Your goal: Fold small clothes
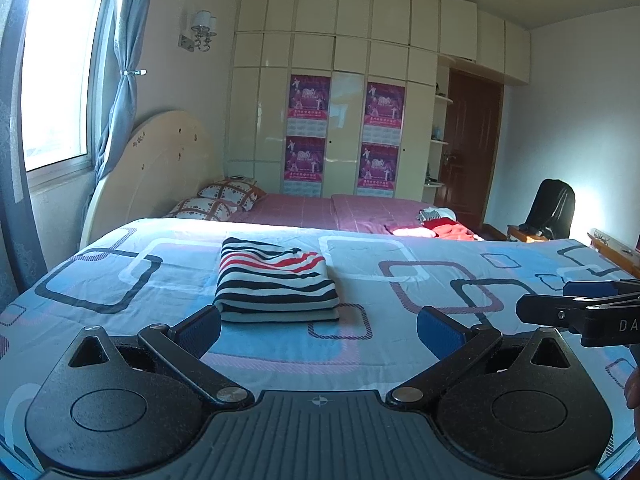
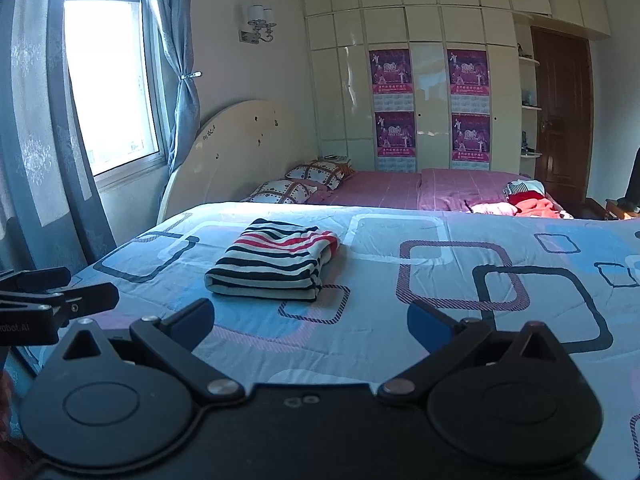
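A folded garment with black, white and red stripes lies flat on the blue patterned bedsheet; in the right wrist view the folded garment lies left of centre. My left gripper hovers just in front of it, jaws wide apart and empty. My right gripper is also open and empty, a little back and to the right of the garment. Each gripper shows at the edge of the other's view: the right gripper and the left gripper.
A second bed with a pink cover stands behind, with two pillows and a heap of red and striped clothes on it. A window with blue curtains is at left, wardrobes behind, a dark chair at right.
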